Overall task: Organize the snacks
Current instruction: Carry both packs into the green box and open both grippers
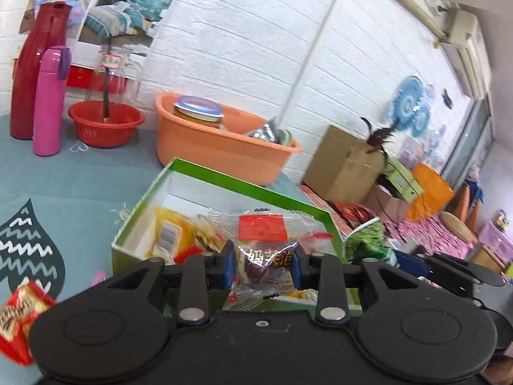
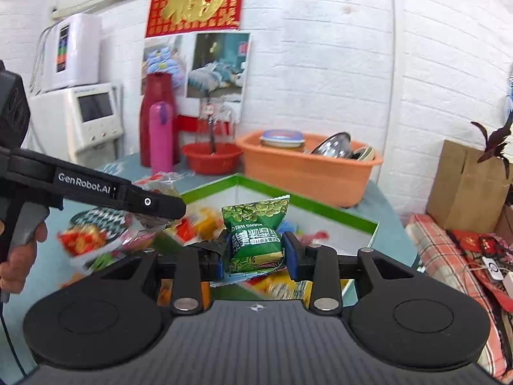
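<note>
While both grippers hang over the box, the scene reads as follows.

Left gripper (image 1: 261,264): jaws drawn in on a clear snack packet with a red label (image 1: 261,247), pinched at its lower half so that the top stands free above the box.

Right gripper (image 2: 253,252): jaws closed against the sides of a green pea packet (image 2: 256,240), held upright, its print upside down.

Green-edged box (image 1: 224,176): open-topped, on the blue-grey tablecloth (image 1: 64,176); it already holds yellow and red packets, so it is probably the collecting place.

Position of the held packets: both above the box interior, likely ready to be dropped in.

Loose snack: a red packet (image 1: 19,317) lies on the cloth outside the box, apparently not yet gathered.

Background: orange basin (image 1: 224,150) with dishes, red bowl (image 1: 105,125), pink flask (image 1: 49,102), all behind the box, well apart from the work.
</note>
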Tool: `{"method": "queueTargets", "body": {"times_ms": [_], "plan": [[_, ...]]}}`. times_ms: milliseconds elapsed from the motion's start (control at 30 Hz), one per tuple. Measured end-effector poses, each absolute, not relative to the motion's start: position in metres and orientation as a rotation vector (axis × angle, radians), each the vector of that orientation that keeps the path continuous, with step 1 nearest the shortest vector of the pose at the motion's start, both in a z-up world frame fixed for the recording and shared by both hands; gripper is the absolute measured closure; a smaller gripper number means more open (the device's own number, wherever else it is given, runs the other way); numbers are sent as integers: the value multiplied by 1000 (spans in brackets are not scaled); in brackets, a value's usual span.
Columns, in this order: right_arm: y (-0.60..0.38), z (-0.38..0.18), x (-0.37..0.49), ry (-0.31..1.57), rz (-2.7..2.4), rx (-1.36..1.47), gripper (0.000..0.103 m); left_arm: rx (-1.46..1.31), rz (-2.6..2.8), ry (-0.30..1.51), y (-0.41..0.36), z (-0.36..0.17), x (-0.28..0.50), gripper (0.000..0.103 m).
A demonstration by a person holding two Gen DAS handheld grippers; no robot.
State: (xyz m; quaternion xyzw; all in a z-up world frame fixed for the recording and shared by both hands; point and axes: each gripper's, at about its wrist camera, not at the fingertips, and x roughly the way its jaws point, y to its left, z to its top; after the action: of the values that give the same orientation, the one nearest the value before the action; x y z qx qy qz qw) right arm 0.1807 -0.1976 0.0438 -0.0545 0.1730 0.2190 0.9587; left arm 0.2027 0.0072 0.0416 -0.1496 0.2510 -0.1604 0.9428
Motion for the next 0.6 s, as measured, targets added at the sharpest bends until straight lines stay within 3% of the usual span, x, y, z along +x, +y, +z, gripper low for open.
{"method": "queueTargets", "body": {"times_ms": [333,367,400,433,467,500,600], "plan": [[-175,38,244,337,386,-153,42,-349,-317,540,8,32,254,29],[-172,36,247,336,388,-168,39,-345,-317,542,7,30,257,29],[-170,32,250,341,396,-186,32,-342,-315,539,7,28,258,18],[-167,27,253,354,399,-209,26,-337,-311,529,7,25,259,0],[-165,24,255,372,398,-234,5,-336,-305,520,7,23,257,0],[-164,20,253,376,385,-259,0,-341,-291,501,8,22,253,0],[-167,15,246,337,350,-302,0,-353,-273,456,11,24,245,0]]}}
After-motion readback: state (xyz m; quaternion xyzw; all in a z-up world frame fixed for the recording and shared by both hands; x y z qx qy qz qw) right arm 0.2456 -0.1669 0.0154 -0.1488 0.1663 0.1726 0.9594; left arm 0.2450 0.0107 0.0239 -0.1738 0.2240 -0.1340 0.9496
